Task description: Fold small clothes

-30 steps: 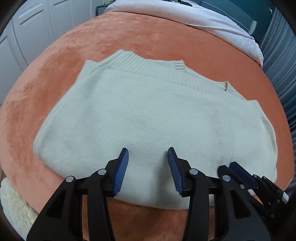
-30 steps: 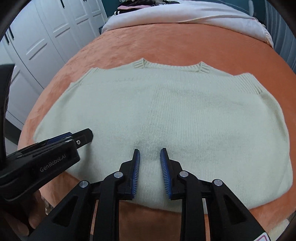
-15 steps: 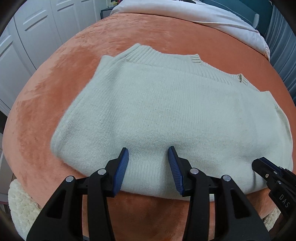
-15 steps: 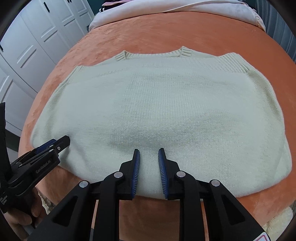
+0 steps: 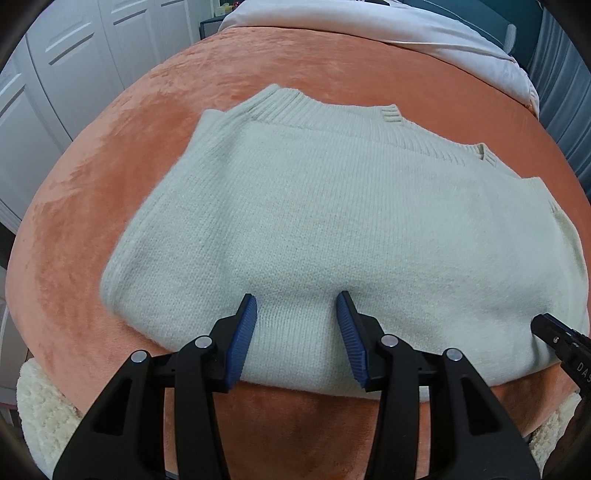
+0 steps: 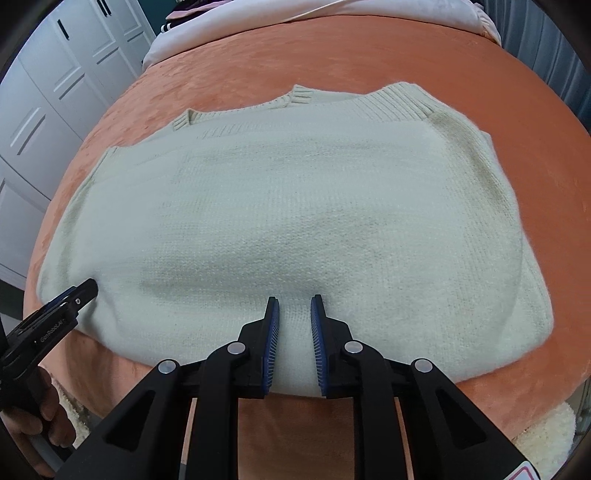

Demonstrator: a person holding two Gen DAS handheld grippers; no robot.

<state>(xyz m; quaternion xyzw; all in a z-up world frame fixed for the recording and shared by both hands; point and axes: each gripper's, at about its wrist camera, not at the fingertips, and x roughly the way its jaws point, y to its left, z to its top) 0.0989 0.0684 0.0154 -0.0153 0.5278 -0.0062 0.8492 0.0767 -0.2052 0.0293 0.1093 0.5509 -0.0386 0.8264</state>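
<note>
A cream knit sweater [image 5: 332, 221] lies folded flat on an orange blanket, its ribbed collar at the far side. My left gripper [image 5: 297, 308] points down over the near edge towards its left end. Its jaws stand well apart, with the knit under and between them. My right gripper [image 6: 294, 301] is over the same near edge further right. Its jaws are closing, and a narrow ridge of the sweater [image 6: 295, 206] fills the gap between the blue pads. Each gripper's tip shows in the other's view: right gripper [image 5: 546, 325], left gripper [image 6: 83, 290].
The orange blanket [image 5: 184, 110] covers a bed, with white bedding [image 5: 369, 26] at the far end. White wardrobe doors [image 5: 55, 74] stand to the left and a blue curtain [image 5: 565, 92] to the right. A cream fluffy throw [image 5: 40, 406] hangs below the near edge. A hand [image 6: 44, 417] holds the left gripper.
My right gripper has slid right along the near edge, away from the left one, and its jaws have narrowed. The left gripper's opening looks the same.
</note>
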